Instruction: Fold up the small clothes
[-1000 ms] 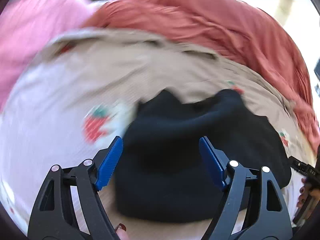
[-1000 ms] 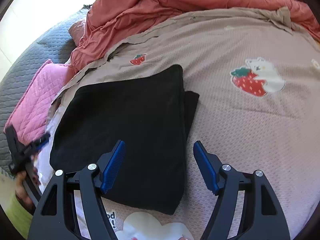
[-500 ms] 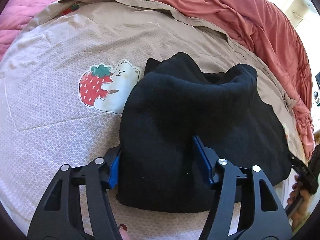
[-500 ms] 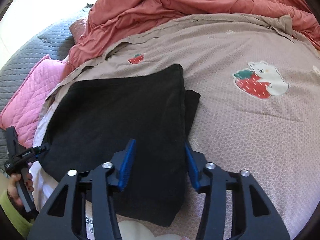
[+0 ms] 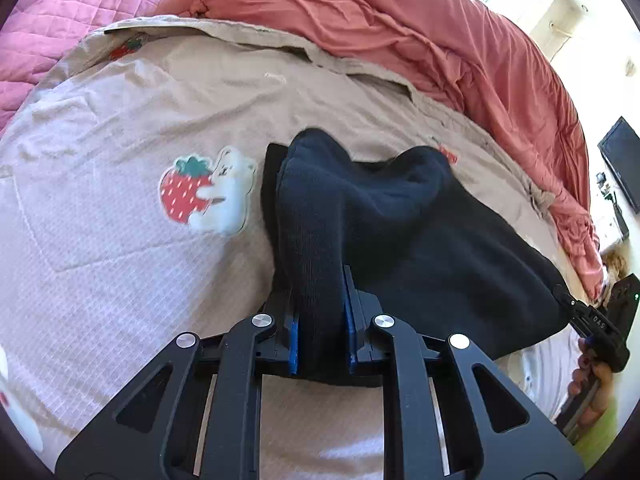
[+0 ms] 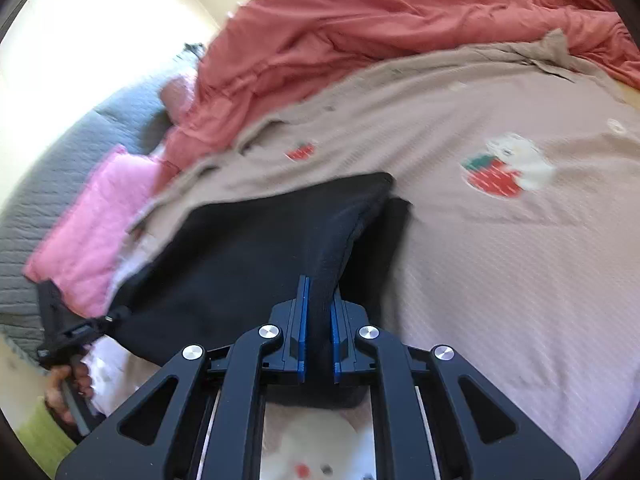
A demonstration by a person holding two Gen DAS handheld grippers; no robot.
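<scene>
Folding is at the pick-up stage: one black garment (image 5: pixel 420 240) lies on the beige strawberry-print bedspread (image 5: pixel 120 260), and both claws have just been closing, the left claw (image 5: pixel 320 320) pinched tight on the garment's near edge and the right claw (image 6: pixel 318 340) clamped narrow on another bunch of that same edge. Judging by this, the next move calls for raising both corners together and carrying them evenly across the cloth without letting the knit slip. Counted: one garment, two claws.

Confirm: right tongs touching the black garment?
Touching. The right wrist view shows the right tongs, which have just been closing, with both blue pads pressed against a pinched ridge of the black garment.
</scene>
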